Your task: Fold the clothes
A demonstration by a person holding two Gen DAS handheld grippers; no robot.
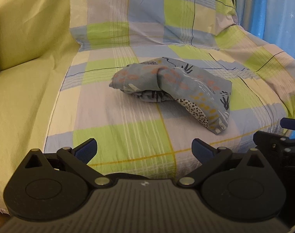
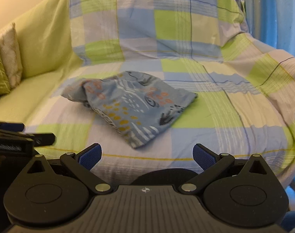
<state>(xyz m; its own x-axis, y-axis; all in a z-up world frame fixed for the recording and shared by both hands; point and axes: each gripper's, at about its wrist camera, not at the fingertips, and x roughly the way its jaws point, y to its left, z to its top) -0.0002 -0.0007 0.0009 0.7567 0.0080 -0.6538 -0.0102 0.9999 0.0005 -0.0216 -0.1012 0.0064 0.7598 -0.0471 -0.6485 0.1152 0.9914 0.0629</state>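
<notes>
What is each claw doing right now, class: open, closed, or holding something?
Left claw: open, holding nothing.
Right claw: open, holding nothing; the patterned garment lies apart on the checked sheet.

A home living room: a sofa (image 2: pixel 40 44) under a checked sheet (image 2: pixel 186 38), cushions (image 2: pixel 5 58) at its end

We see left gripper (image 1: pixel 144 149) spread wide, holding nothing | crumpled blue patterned cloth garment (image 1: pixel 172 91) beyond it, apart | lying on green-and-blue checked sheet (image 1: pixel 128 128)
</notes>
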